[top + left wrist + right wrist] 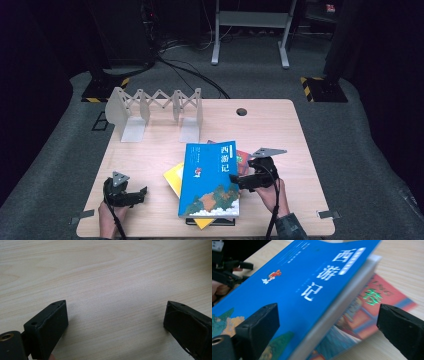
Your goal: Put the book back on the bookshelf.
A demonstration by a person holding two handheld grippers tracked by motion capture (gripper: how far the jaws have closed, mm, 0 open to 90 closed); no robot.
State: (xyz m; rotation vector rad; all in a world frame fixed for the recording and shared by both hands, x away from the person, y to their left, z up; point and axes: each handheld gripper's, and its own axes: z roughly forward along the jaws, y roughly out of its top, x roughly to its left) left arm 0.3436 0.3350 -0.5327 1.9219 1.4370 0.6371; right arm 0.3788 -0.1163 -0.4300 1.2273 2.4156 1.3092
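We see a light wooden table point(280, 125) on grey carpet floor point(360, 130), a white metal frame point(250, 20) beyond, dark surroundings.

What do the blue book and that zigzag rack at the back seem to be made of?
Blue book: paper pages with a glossy cover, judging by the sheen and pale page edge. Zigzag rack: probably matte, pale-painted metal or plastic; thin flat panels, hard to tell which.

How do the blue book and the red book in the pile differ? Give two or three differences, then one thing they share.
The blue book lies on top of the pile, its cover in full view; the red book lies under it, mostly hidden. The blue book has white characters on its cover; the red book has green ones. The blue book's edge sits between the right tool's open jaws; the red book lies flat on the table. Both are illustrated books in one pile.
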